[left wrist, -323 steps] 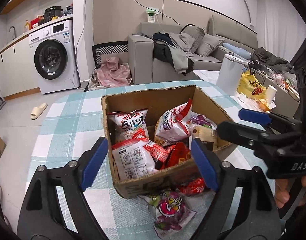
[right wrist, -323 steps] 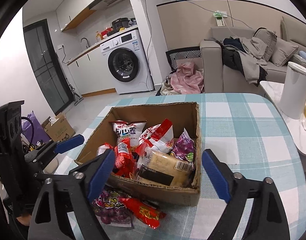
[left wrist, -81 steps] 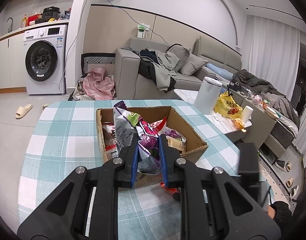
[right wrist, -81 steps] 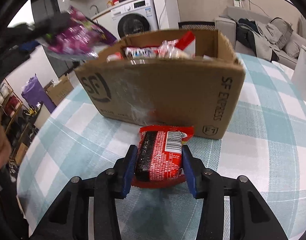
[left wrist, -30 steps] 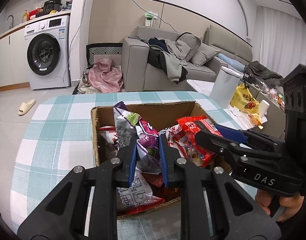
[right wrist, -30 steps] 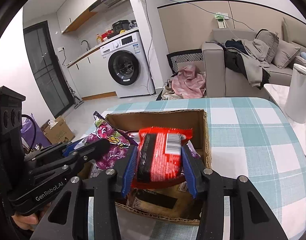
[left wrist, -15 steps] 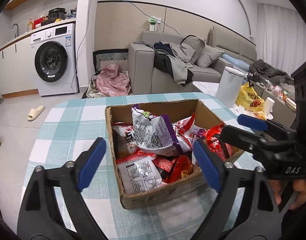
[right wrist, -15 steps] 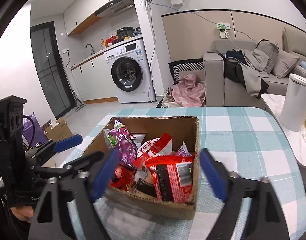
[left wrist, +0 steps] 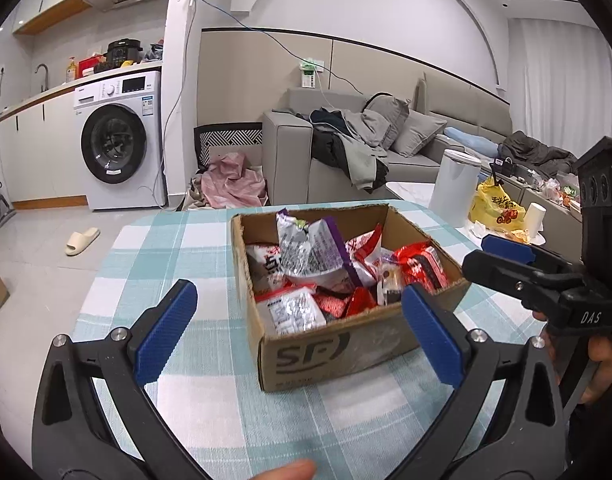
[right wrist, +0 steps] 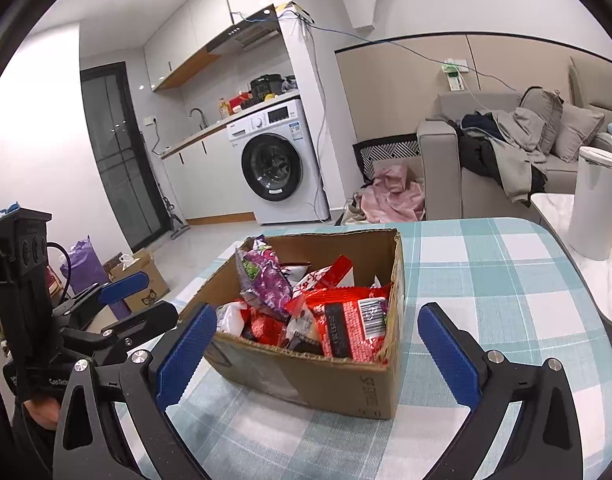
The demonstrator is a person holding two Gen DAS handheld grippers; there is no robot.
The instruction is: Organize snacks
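An open cardboard box of snack packets stands on the teal-checked table. A purple-and-silver packet leans on top at the box's left. At its right side lies a red packet with a barcode. My left gripper hovers in front of the box, its jaws opening wide with nothing held between them. My right gripper is likewise opening and empty, and shows at the right of the left wrist view.
A white cylindrical bin and a yellow bag sit on a side table to the right. Beyond the table are a grey sofa, a washing machine and pink laundry on the floor. A person's hand grips the right tool.
Both grippers have opened and let go: the purple packet and the red packet now lie in the box. Both grippers have drawn back from the box.
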